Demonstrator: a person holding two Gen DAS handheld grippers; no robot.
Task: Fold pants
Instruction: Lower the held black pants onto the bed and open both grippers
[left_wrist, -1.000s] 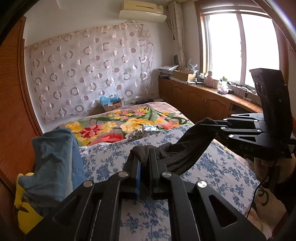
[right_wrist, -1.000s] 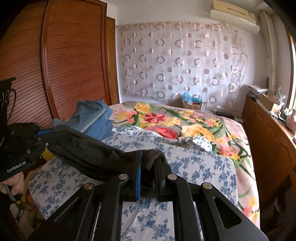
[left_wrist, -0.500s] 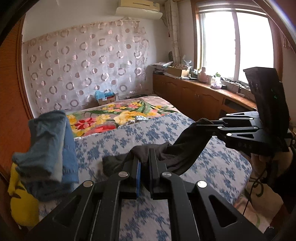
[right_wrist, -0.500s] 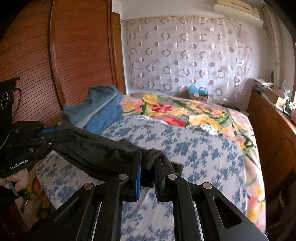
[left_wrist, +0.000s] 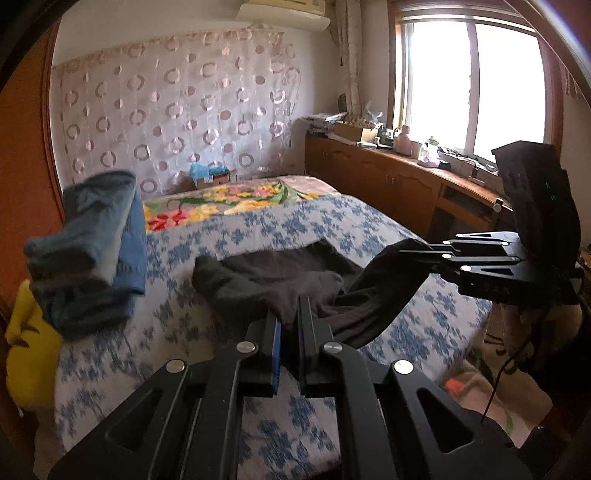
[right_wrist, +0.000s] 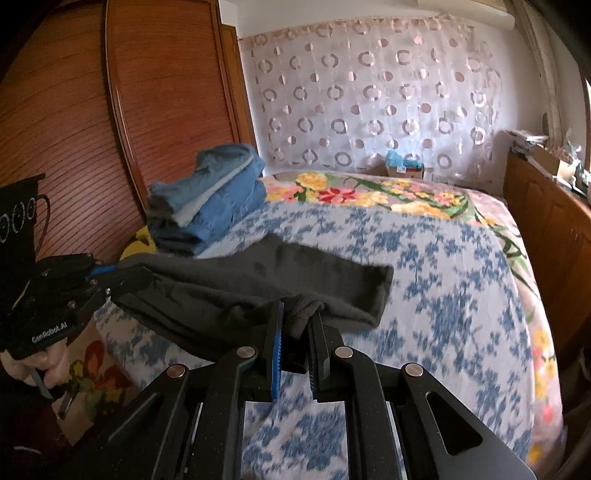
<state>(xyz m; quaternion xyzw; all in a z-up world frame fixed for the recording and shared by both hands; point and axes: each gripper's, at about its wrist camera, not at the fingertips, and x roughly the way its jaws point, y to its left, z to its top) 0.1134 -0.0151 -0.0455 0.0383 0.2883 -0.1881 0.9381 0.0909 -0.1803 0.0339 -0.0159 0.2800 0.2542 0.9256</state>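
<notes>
I have the dark pants pinched in both tools. My left gripper is clamped tight on a bunch of the dark fabric, its 2 jaws nearly together with cloth squeezed between the blue pads. My right gripper is clamped the same way on another bunch of the same garment.

The pants lie across the near end of the bed, on the blue-flowered sheet. In the right wrist view the far part of the garment lies flat on the sheet, with a squared end pointing toward the right edge of the bed. The near part rises off the sheet to both grippers and hangs stretched between them along the bed's near edge.

In the left wrist view my right gripper appears at the right, just past the bed's near right corner, with cloth draped from its fingers. In the right wrist view my left gripper appears at the left, beside the bed's left edge, with a hand on its handle below.

A stack of folded blue jeans sits at the bed's left edge, just beyond the pants; I cannot tell whether they touch. A floral blanket covers the far end of the bed.
</notes>
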